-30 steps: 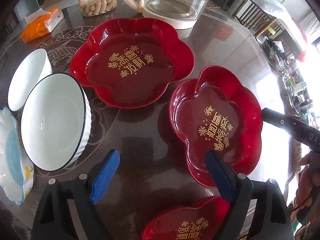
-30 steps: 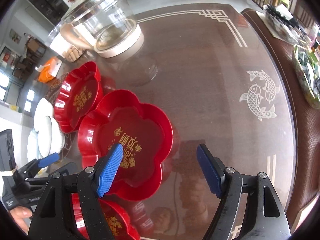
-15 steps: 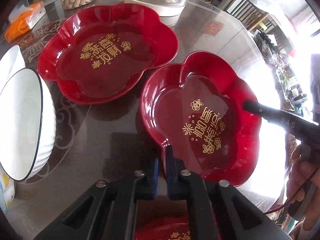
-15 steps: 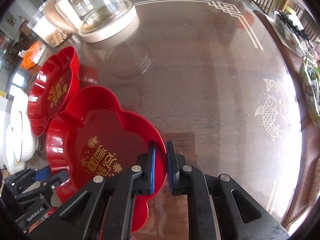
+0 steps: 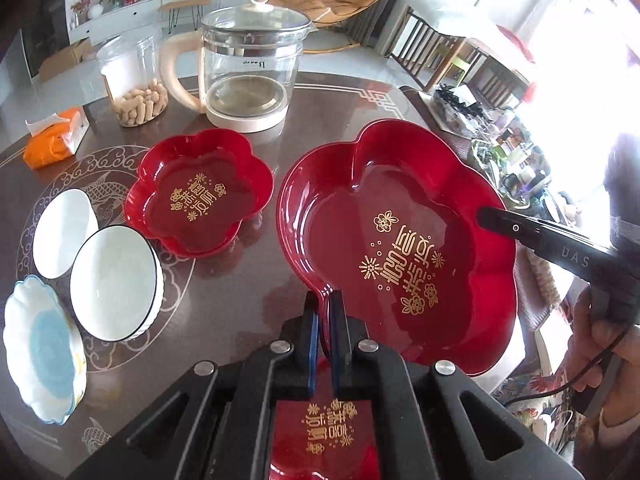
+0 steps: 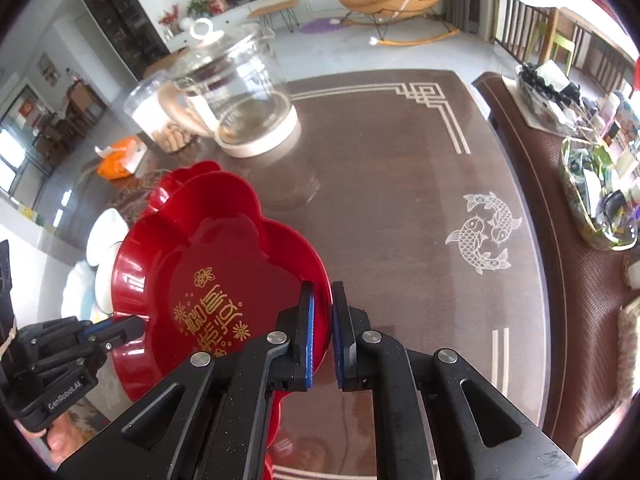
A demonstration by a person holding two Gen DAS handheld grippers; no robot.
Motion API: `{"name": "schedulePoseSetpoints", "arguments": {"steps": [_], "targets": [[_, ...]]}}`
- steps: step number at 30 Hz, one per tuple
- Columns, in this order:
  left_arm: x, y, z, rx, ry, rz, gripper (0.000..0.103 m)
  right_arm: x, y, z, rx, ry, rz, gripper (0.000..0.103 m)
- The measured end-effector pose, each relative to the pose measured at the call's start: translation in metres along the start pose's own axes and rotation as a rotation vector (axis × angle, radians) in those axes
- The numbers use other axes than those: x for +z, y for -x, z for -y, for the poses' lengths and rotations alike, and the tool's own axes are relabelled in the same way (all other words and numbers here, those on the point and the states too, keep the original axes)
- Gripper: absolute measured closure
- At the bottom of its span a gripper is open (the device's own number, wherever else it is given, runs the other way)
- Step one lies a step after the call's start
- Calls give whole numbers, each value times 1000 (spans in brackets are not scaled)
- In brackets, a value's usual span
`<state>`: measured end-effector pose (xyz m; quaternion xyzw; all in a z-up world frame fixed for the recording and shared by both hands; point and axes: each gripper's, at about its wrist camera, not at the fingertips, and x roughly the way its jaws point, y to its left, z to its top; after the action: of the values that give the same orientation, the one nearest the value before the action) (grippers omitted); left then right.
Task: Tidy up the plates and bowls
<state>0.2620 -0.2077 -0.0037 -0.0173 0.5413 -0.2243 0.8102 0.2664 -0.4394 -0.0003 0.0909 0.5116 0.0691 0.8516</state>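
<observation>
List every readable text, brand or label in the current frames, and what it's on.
"DAS": right gripper's body, cut off by the frame edge.
"GenRobot.AI": left gripper's body.
Gold Chinese characters on the held red plate, the far red plate and the near red plate: stylised, not readable.
Small print on the glass kettle: blurred.

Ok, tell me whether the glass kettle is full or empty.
Empty, as far as it shows: the glass kettle is see-through down to its metal base, with no water line visible and its lid on.
</observation>
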Motion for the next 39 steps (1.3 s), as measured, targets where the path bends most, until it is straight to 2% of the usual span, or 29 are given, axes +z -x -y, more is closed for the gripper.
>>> {"name": "schedulePoseSetpoints", "arguments": {"steps": [3,7,9,12,19,23,31,39], "targets": [[-22,20,0,13,-54,3,100,-24,26,-12,36,3,20,93],[-52,26,-9,36,-74,-6,98,-67,35,-30,68,3,4,93],[-64,21,-16,65,-77,-12,98,-91,31,-35,81,-7,-23,91],[-77,5,-28,60,-61,-44,96,-123,21,-43,87,-29,-47,89],[-106,-23,-26,98,-114,-68,91,-174,7,-48,43,-108,-28,89],[-111,-30,-29,100,-123,-73,91,-189,-2,-47,27,-143,-32,89],[-120,-36,-34,120,-142,-77,91,-196,-16,-58,-21,-120,-38,89],[-126,-39,-22,160,-214,-60,89,-202,-21,-58,-74,-89,-40,90]]}}
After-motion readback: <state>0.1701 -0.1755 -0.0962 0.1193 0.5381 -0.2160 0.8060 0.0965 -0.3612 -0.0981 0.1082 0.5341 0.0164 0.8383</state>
